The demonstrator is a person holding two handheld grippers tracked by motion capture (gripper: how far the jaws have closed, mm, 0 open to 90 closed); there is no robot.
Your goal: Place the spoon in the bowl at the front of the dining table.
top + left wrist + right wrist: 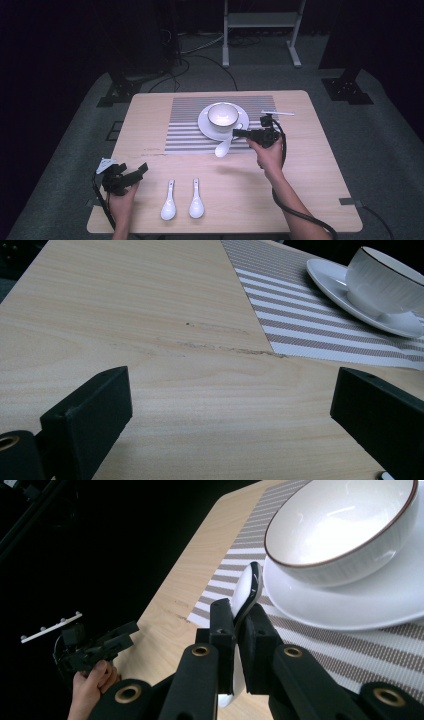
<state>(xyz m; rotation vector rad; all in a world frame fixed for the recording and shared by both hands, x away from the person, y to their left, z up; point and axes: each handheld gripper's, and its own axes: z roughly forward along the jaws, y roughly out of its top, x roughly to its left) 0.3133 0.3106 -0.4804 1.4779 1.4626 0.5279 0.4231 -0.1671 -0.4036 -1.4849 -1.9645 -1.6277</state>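
A white bowl (223, 114) sits on a white saucer (206, 127) on a striped placemat (185, 135) at the table's far middle. My right gripper (238, 133) is shut on the handle of a white spoon (222, 148), just right of the saucer's front edge; the spoon's scoop hangs down over the mat's front edge. In the right gripper view the spoon (248, 587) is pinched between the jaws (240, 625), close beside the bowl (345, 530) and saucer (380, 600). My left gripper (137, 172) rests open at the near left, its jaws (232, 390) wide over bare wood.
Two more white spoons (168, 202) (196, 200) lie side by side near the table's front edge, right of the left hand. Beyond the table, a metal stand (260, 30) and cables (200, 55) are on the dark floor.
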